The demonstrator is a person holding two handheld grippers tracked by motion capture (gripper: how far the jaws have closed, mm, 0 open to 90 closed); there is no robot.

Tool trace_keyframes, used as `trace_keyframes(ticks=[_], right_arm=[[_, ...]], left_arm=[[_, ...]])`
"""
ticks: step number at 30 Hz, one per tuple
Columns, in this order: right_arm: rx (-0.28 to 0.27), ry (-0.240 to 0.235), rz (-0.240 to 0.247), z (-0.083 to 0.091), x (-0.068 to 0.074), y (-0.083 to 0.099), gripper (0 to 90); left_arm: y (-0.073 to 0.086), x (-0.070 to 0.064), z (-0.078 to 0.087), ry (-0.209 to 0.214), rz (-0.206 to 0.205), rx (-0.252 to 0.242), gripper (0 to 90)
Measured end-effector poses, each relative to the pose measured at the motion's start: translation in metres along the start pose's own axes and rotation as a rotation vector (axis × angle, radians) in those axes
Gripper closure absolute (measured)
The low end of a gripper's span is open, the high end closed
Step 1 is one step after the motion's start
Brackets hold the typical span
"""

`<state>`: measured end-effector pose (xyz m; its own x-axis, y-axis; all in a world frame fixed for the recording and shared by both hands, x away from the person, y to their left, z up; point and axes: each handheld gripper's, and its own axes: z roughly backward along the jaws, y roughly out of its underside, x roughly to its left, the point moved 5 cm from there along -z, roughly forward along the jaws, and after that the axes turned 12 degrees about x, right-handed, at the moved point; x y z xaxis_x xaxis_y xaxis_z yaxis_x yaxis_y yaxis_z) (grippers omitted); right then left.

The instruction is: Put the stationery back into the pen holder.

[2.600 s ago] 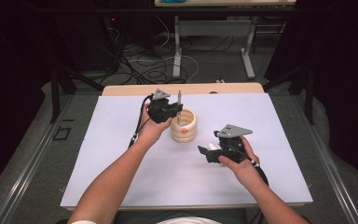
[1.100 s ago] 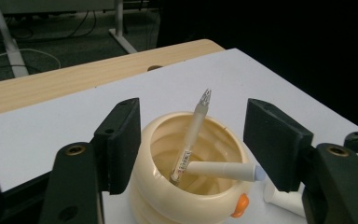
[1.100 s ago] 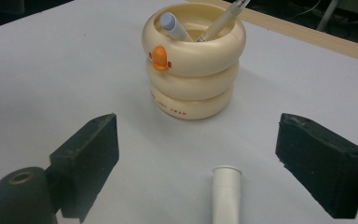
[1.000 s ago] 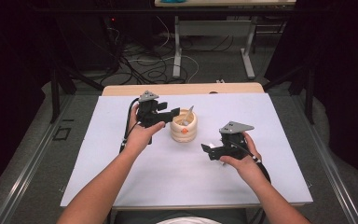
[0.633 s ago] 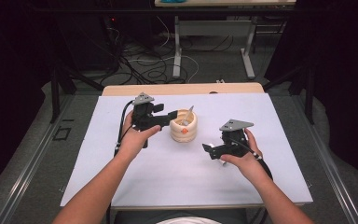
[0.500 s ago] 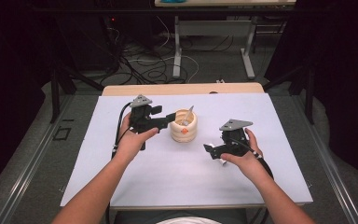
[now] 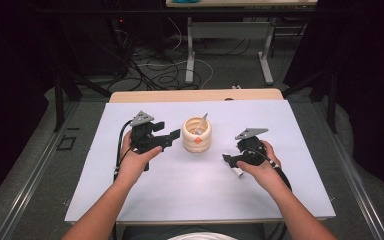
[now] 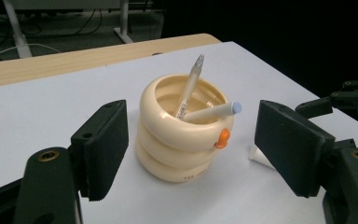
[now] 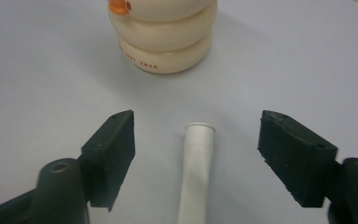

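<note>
matte white table (image 7: 180, 190), ribbed cream holder (image 8: 182, 135)

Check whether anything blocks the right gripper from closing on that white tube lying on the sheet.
Nothing visible does. The white tube lies on bare sheet between the open fingers of the right gripper; the cream holder stands well beyond its tip.

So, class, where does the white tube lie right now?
The white tube lies flat on the table between the right gripper's open jaws, near the cream holder.
</note>
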<state>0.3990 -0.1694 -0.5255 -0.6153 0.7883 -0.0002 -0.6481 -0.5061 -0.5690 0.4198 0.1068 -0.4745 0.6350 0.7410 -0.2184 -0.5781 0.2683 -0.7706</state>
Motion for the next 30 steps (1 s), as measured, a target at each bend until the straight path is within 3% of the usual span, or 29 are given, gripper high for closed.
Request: trace_keyframes(ticks=[5, 10, 12, 14, 16, 19, 22, 25, 30], right_arm=[[0.042, 0.016, 0.007, -0.006, -0.002, 0.005, 33.3], [0.026, 0.010, -0.016, -0.009, -0.003, 0.009, 36.2], [0.032, 0.005, -0.002, -0.010, -0.004, 0.011, 38.2], [0.064, 0.031, 0.005, -0.009, -0.005, 0.014, 38.4], [0.057, 0.062, 0.022, -0.011, -0.007, 0.015, 39.0], [0.051, 0.055, 0.031, -0.013, -0.007, 0.017, 39.3], [0.079, 0.062, 0.010, -0.015, -0.006, 0.022, 39.3], [0.099, 0.081, 0.009, -0.016, -0.006, 0.025, 44.4], [0.108, 0.050, 0.002, -0.019, -0.004, 0.028, 48.8]], left_arm=[[0.010, 0.001, -0.001, 0.007, 0.014, 0.001, 21.9], [0.020, 0.003, 0.000, 0.004, 0.023, -0.001, 17.4], [0.024, 0.004, -0.001, 0.002, 0.023, 0.000, 17.3], [0.028, 0.005, -0.001, 0.004, 0.024, 0.000, 17.4], [0.031, 0.006, -0.001, 0.003, 0.027, -0.003, 17.5], [0.035, 0.008, -0.003, 0.006, 0.043, -0.001, 17.6], [0.039, 0.011, -0.006, 0.015, 0.061, 0.012, 17.7], [0.043, 0.014, -0.007, 0.012, 0.063, 0.024, 17.7], [0.048, 0.018, -0.007, 0.002, 0.077, 0.033, 17.8]])
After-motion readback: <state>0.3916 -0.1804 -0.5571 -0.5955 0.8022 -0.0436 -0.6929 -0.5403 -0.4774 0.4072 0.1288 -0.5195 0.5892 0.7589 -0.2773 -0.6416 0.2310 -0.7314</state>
